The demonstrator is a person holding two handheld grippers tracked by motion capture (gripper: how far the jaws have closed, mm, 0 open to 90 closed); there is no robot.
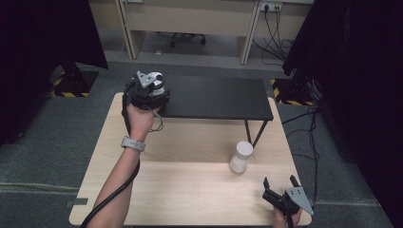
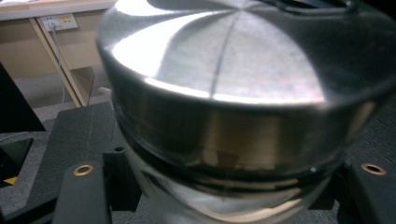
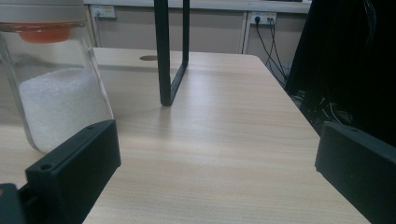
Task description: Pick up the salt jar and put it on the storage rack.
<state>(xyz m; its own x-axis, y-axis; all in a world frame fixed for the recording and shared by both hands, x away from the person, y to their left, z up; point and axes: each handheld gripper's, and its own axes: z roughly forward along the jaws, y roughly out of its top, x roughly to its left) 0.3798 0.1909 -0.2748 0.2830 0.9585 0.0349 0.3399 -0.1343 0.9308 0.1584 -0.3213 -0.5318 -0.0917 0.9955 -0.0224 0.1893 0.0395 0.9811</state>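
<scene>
Steel lid [image 2: 243, 107], shiny and domed, sits clamped in the left gripper [image 1: 151, 95], w/ a clear glass or plastic rim under it, so prob. a lidded jar top or a lid w/ a collar; can't tell which. From the high view the left hand [image 1: 141, 118] holds it up at the near left corner of the black shelf [image 1: 218, 97], a low raised stand on the desk [image 1: 190, 190]. Whether it touches the shelf yet is not clear.

Judgement: step in hand looks like carrying the lid over to, or along, the shelf. To do it well, keep the jaws tight, since polished steel is slippery and the grip is on a curved side. Keep the lid level, move slow, and lower straight down so it lands flat, not on an edge. Let go only once it bears on a surface.

Glass jar [image 3: 56, 102] w/ white grains and an orange insert at its mouth stands mid-desk, just beside the shelf's right leg [image 3: 170, 56]. Right gripper [image 1: 281, 184] rests at the near right edge of the desk, jaws wide apart, nothing between them, near the jar but apart. Could steady the jar if the lid goes back on it.
</scene>
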